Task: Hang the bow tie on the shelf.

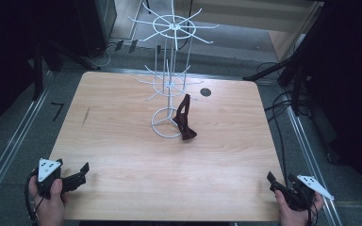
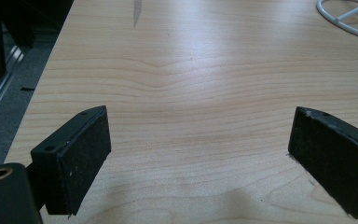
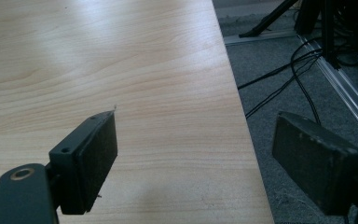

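Black, matte-padded jaws of the left gripper point(image 1: 75, 176) and right gripper point(image 1: 279, 183) stand wide apart, empty, at the near corners of the pale woodgrain table point(image 1: 122, 141). Farther in, a dark-red bow tie point(image 1: 185, 120) leans against a white wire rack point(image 1: 169, 75); grey floor beyond.

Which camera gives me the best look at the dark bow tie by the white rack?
The high view: the bow tie shows whole, leaning against the rack base ring. The left gripper view catches the ring and possibly a dark sliver at its top-right corner.
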A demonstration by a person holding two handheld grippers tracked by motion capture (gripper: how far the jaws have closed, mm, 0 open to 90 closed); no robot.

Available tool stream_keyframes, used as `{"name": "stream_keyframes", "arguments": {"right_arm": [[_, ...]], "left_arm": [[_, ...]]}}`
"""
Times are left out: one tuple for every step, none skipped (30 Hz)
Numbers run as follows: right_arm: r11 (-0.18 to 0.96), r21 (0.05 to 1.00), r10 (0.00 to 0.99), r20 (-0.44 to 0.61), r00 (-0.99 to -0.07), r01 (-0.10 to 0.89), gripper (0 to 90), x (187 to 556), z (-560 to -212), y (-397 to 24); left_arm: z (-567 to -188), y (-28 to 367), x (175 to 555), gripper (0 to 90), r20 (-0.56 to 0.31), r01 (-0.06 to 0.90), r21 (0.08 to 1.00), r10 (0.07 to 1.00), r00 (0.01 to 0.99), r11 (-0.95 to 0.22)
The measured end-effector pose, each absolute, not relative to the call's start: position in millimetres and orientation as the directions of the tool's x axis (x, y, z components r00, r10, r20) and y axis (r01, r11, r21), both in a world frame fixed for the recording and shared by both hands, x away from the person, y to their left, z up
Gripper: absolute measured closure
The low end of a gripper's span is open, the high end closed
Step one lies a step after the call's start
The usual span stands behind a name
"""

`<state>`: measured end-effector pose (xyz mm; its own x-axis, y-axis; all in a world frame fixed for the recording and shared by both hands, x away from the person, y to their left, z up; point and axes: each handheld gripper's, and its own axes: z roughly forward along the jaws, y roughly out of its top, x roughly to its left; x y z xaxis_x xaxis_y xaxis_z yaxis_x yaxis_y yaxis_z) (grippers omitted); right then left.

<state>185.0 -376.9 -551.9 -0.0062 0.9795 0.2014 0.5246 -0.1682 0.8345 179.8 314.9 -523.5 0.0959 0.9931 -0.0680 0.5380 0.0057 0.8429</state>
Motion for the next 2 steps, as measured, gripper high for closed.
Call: {"name": "stream_keyframes", "arguments": {"right_arm": [[-0.168, 0.834, 0.98, 0.201, -0.005, 0.526, 14.9, 185.2, -552.0, -377.0], [-0.169, 0.834, 0.98, 0.201, -0.004, 0.525, 14.9, 185.4, -552.1, -377.1]], "left_arm": [[-523.4, 315.1, 179.8, 6.1, -0.068, 0.539, 0.842, 0.993, 0.096, 0.006], [-523.4, 315.2, 179.7, 6.1, -0.067, 0.539, 0.842, 0.993, 0.095, 0.005]]}}
